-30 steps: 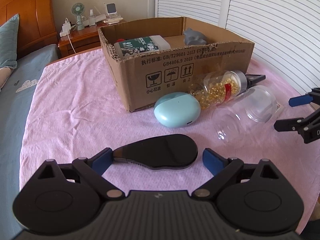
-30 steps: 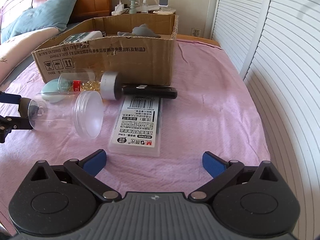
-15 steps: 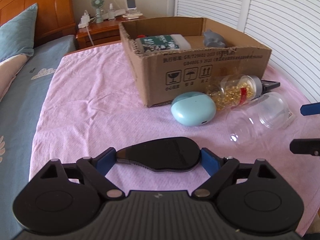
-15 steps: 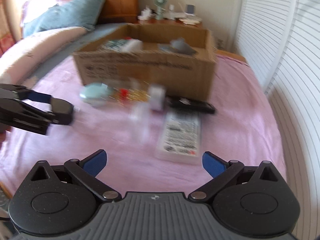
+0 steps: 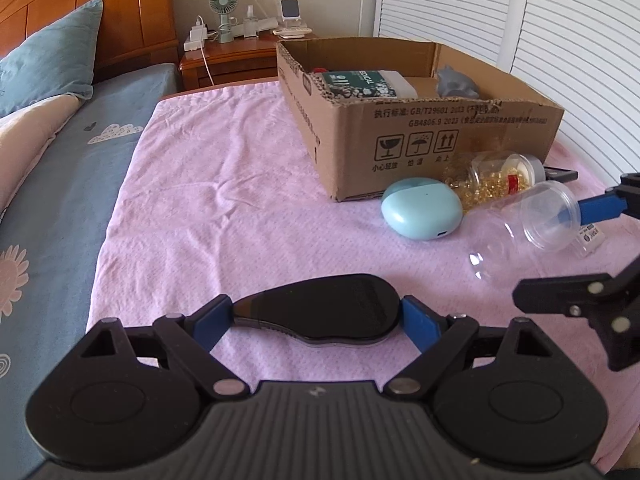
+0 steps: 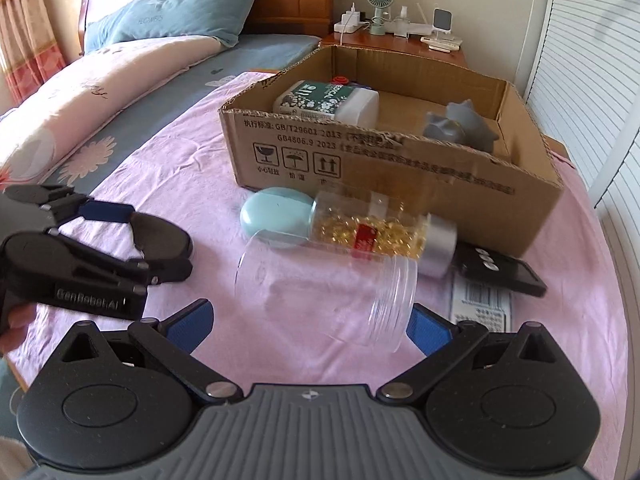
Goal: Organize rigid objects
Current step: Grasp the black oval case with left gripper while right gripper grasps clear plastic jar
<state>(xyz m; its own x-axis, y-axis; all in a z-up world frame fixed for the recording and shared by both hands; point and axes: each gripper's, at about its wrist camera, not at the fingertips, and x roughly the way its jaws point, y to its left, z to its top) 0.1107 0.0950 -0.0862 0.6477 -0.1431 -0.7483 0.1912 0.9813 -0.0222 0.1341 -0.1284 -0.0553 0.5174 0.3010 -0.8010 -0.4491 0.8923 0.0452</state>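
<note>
My left gripper is shut on a flat black oval object, its pads touching both ends; it also shows in the right wrist view. My right gripper is open, its fingers on either side of an empty clear plastic jar lying on the pink cloth; the jar also shows in the left wrist view. Beyond lie a bottle of golden capsules, a light-blue case and an open cardboard box holding a green-labelled bottle and a grey figure.
A black remote and a flat barcode package lie right of the jar. Pillows and bedding lie to the left, a nightstand with a small fan behind the box, and louvred doors on the right.
My right gripper has swung in and come down around the clear jar. My left gripper's pads have closed onto the black oval object.
</note>
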